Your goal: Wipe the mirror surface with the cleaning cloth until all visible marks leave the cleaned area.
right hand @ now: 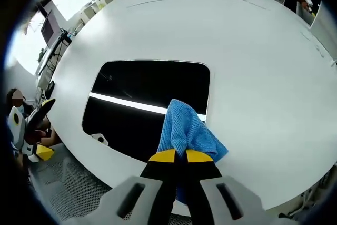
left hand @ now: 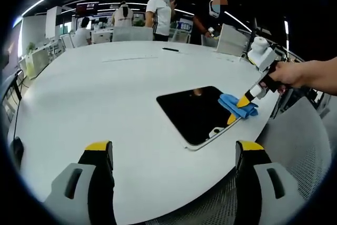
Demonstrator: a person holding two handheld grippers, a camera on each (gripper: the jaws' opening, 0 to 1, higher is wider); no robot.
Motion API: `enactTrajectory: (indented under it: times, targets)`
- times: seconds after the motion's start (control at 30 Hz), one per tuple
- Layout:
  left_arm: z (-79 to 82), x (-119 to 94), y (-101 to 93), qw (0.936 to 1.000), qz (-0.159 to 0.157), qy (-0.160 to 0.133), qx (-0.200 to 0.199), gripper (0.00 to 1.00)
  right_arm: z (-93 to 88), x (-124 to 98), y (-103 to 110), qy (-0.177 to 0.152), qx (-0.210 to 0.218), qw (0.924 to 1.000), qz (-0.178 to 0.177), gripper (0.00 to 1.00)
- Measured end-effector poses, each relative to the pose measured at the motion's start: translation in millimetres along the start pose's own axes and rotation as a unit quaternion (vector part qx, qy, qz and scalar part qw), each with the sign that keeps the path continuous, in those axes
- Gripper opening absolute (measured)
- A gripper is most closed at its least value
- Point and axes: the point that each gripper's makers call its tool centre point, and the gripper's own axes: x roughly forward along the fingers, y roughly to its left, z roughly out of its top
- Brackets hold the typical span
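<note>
A dark rectangular mirror point(left hand: 192, 111) lies flat on the white table point(left hand: 105, 93) near its edge. My right gripper point(left hand: 238, 110), held by a hand, is shut on a blue cleaning cloth point(left hand: 238, 104) and presses it on the mirror's right corner. In the right gripper view the cloth point(right hand: 184, 127) bunches in front of the shut right gripper point(right hand: 181, 156) on the mirror point(right hand: 142, 90), which reflects a ceiling light strip. A small white patch point(right hand: 100, 139) sits at the mirror's near edge. My left gripper point(left hand: 174, 148) stands open over bare table, short of the mirror.
A thin black object point(left hand: 170, 49) lies on the far side of the table. Several people stand or sit beyond the table among desks. The table edge point(left hand: 253, 130) runs just past the mirror, with grey floor below. The left gripper point(right hand: 39, 130) shows at the left.
</note>
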Motion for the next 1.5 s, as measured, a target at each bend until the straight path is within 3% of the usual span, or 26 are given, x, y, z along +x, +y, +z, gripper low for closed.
enactTrajectory:
  times: [0.73,1.5]
  targets:
    - [1.2,0,-0.9,1.0,-0.002,-0.002,0.001,0.96,5.4,5,17,0.008,-0.01,0.9999,0.003,0.0]
    - [2.2,0,-0.7,1.0,-0.002,-0.005,-0.001,0.97,10.0,11,54,0.011,-0.018,0.9995,0.023,0.0]
